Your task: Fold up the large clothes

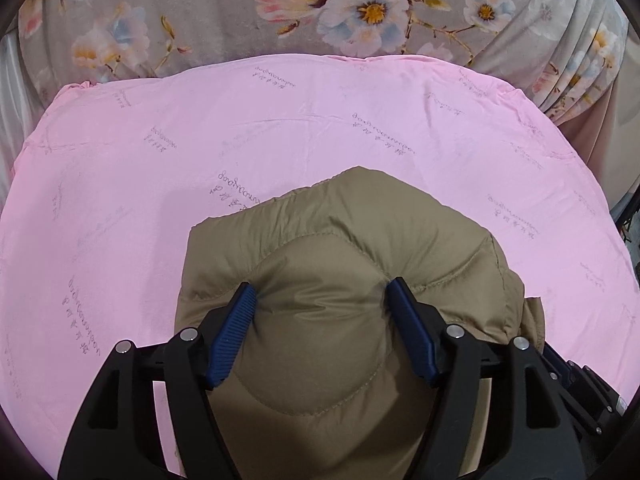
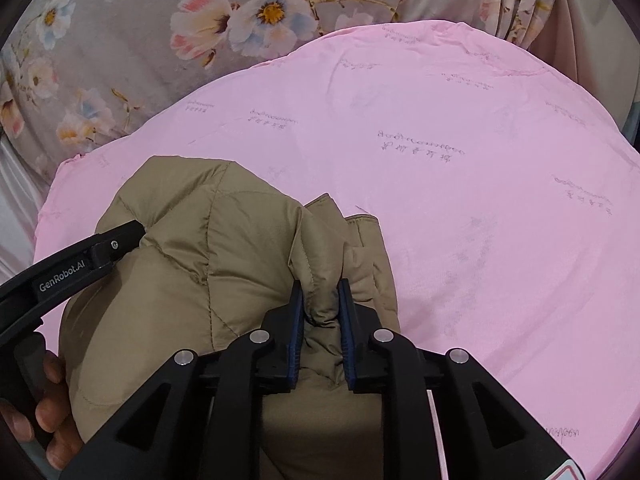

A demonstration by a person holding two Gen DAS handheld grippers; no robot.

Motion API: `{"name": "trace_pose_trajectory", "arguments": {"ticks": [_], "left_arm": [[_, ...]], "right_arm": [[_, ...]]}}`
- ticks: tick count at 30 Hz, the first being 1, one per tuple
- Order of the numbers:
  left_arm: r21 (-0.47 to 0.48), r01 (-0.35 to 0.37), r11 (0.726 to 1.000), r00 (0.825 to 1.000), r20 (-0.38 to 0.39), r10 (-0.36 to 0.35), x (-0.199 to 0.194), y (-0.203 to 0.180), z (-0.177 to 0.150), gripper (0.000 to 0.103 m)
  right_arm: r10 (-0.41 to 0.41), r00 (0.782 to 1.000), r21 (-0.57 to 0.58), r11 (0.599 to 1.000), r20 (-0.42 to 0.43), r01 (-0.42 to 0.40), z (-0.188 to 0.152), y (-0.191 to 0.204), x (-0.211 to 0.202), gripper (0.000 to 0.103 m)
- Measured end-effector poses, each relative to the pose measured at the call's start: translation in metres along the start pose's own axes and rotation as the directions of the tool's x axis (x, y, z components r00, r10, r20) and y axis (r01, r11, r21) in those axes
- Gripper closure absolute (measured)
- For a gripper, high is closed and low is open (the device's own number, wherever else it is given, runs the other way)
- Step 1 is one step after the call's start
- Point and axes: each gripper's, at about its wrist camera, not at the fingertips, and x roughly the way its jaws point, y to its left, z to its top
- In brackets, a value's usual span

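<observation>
A tan quilted puffer jacket (image 1: 320, 248) lies bunched on a pink printed sheet (image 1: 280, 120). My left gripper (image 1: 322, 294) has its blue pads pressed into a thick puffy fold of the jacket, with the jaws wide apart around it. In the right wrist view the jacket (image 2: 224, 240) fills the lower left, and my right gripper (image 2: 320, 300) is shut on a narrow fold at its edge. The left gripper's body (image 2: 60, 276) and the hand holding it show at the left of the right wrist view.
The pink sheet (image 2: 480, 200) covers the bed ahead and to the right. A grey floral quilt (image 1: 240, 12) lies bunched along the far side, also seen in the right wrist view (image 2: 140, 32). The bed's edge drops away at the far right.
</observation>
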Motion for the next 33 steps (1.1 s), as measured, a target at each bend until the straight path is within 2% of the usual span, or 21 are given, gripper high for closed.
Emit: {"name": "trace_pose_trajectory", "arguments": {"ticks": [19, 23, 25, 28, 32, 33], "left_arm": [[0.032, -0.097, 0.995, 0.990, 0.103, 0.094, 0.017, -0.017, -0.015, 0.032], [0.026, -0.087, 0.996, 0.990, 0.110, 0.083, 0.014, -0.015, -0.014, 0.032], [0.031, -0.079, 0.996, 0.992, 0.103, 0.075, 0.007, -0.013, -0.014, 0.032], [0.028, -0.059, 0.998, 0.994, 0.096, 0.056, -0.020, -0.004, -0.018, 0.032], [0.005, -0.023, 1.000, 0.995, 0.093, 0.022, -0.066, 0.011, -0.030, 0.033], [0.005, -0.016, 1.000, 0.996, 0.093, 0.015, -0.073, 0.012, -0.033, 0.038]], "right_arm": [[0.035, 0.997, 0.006, 0.999, 0.066, -0.036, -0.009, -0.009, 0.016, 0.080], [0.074, 0.994, 0.024, 0.997, 0.080, -0.076, -0.012, -0.014, 0.011, 0.078], [0.097, 0.993, 0.046, 0.994, 0.070, -0.100, -0.011, -0.021, 0.002, 0.076], [0.111, 0.992, 0.061, 0.992, 0.068, -0.115, -0.012, -0.029, -0.027, 0.063], [0.155, 0.987, 0.055, 0.986, 0.048, -0.158, -0.021, -0.035, -0.063, 0.063], [0.163, 0.986, 0.052, 0.985, 0.041, -0.165, -0.023, -0.034, -0.068, 0.064]]}}
